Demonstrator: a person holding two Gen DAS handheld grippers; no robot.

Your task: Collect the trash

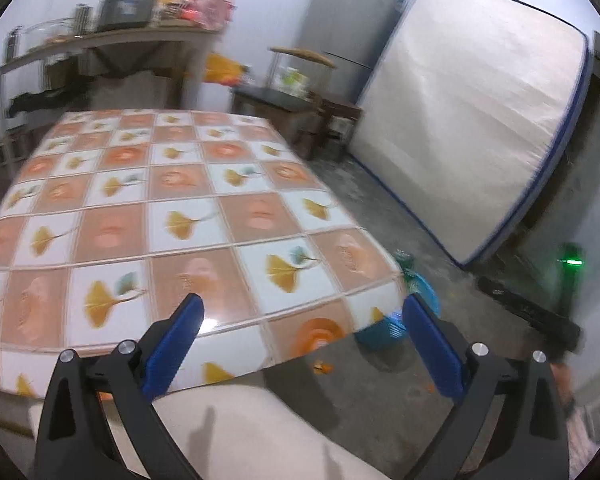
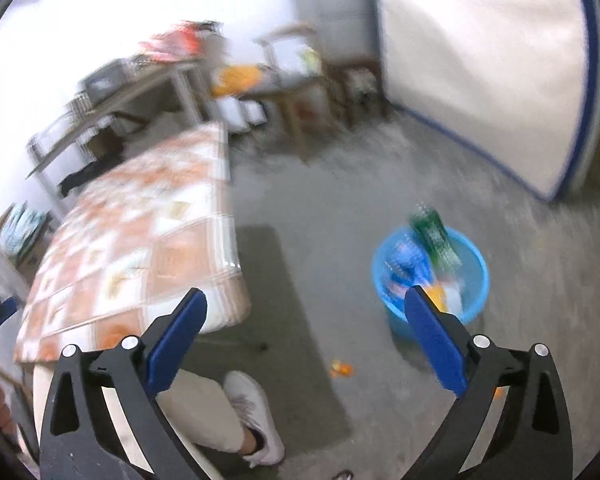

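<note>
In the left wrist view, the left gripper [image 1: 302, 346] hangs over the near edge of a table [image 1: 148, 208] covered in a checked orange-and-white cloth with leaf prints. Its jaws stand wide with nothing between them. The cloth looks bare of litter across all of its visible top. Past the table's near right corner, on the concrete floor, a blue basin [image 1: 384, 330] peeks out, partly hidden by the right finger. A small orange scrap [image 1: 323, 368] lies on the floor just before it.

In the right wrist view, blurred by motion, the right gripper [image 2: 306, 338] also stands wide and empty, above the floor beside the table's edge. The blue basin holds collected trash: a green packet [image 2: 434, 236] sticking up at its far rim, and blue, yellow and white wrappers. The orange scrap lies on the floor near the basin, outside it. A person's leg and white shoe [image 2: 256, 420] show below.

Judged from this, most of the collecting is done; the floor scrap remains.
</note>
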